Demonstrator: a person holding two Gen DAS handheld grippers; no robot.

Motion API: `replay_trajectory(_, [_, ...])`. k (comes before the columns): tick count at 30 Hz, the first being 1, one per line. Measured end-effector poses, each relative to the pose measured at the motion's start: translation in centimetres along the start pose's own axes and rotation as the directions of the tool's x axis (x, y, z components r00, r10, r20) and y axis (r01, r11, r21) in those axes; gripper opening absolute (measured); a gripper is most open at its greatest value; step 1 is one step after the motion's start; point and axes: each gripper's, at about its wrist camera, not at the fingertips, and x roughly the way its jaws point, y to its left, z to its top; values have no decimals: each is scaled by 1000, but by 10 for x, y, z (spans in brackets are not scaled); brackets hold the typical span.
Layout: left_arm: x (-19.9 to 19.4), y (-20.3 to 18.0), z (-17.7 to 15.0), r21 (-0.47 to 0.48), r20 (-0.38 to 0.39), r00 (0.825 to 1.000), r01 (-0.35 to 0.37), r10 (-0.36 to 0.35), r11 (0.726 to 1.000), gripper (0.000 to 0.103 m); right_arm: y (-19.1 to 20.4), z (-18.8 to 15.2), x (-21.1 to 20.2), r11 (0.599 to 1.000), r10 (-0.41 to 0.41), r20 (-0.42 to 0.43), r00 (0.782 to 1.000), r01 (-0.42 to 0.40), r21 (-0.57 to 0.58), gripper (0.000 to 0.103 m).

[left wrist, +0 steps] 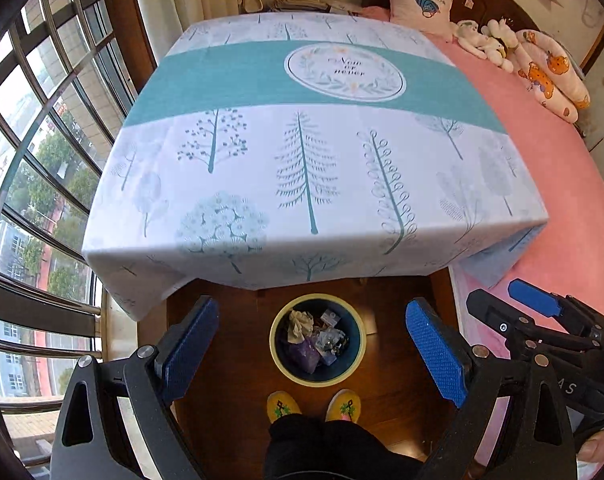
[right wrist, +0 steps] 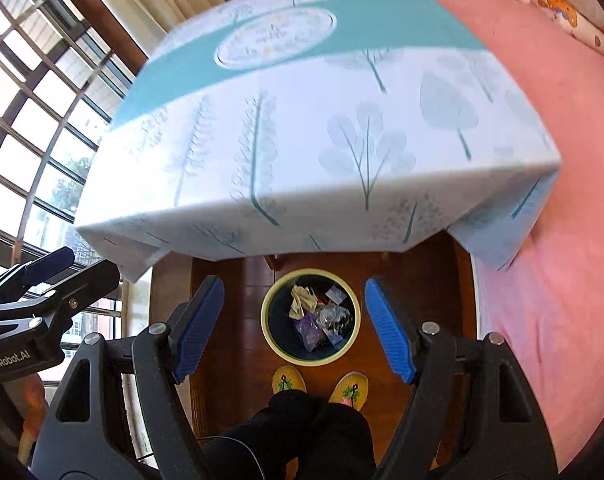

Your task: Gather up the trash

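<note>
A round trash bin (left wrist: 281,354) with a yellow rim and dark blue inside stands on the wooden floor below the table's front edge. It holds crumpled paper (left wrist: 300,324), a purple wrapper and clear plastic scraps. It also shows in the right wrist view (right wrist: 270,338). My left gripper (left wrist: 311,344) is open and empty, high above the bin. My right gripper (right wrist: 294,326) is open and empty, also above the bin; its body shows at the right of the left wrist view (left wrist: 541,320). The tree-print tablecloth (left wrist: 302,152) shows no loose items on top.
The table (right wrist: 302,120) fills the middle of both views. A bed with a pink sheet (left wrist: 561,184) lies to the right, with plush toys and a pillow at its head. Windows (left wrist: 34,160) run along the left. The person's yellow slippers (left wrist: 284,406) stand just behind the bin.
</note>
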Motion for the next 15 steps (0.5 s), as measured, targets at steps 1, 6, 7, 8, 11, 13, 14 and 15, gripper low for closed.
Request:
replay_trajectory(1, [-8,0,3,0,12,1000,-1,1,1000,96,2,4,-10,1000,2,12,1000,-2,-7,71])
replay_trajectory(6, [-49,-5,15,-1,84,996,-11,11,1000,96,13,27,-62,999,23,88,996,-20,-32,71])
replay_trajectory(7, [-58,-6,18,-6,100,995,-11,11,1000,96,16,31,-73,999,29,106,994,-25,-38,71])
replay_trajectory(8, [-64,-7,18,-11,116,993,-13,14,1000,96,18,35,-81,999,32,123,992,-27,-44,71])
replay_trajectory(11, [-85,-9,22,-27,160,987,-26,30,999,96,28,45,-103,998,44,169,985,-35,-57,71])
replay_trajectory(13, [-96,-9,24,-42,184,982,-36,43,998,96,33,50,-117,997,52,197,979,-41,-62,71])
replay_trajectory(14, [-102,-10,25,-52,193,980,-40,50,998,96,37,53,-124,997,56,208,977,-43,-66,71])
replay_trajectory(15, [-107,-11,25,-59,201,978,-42,53,997,96,40,55,-131,997,57,222,973,-42,-71,71])
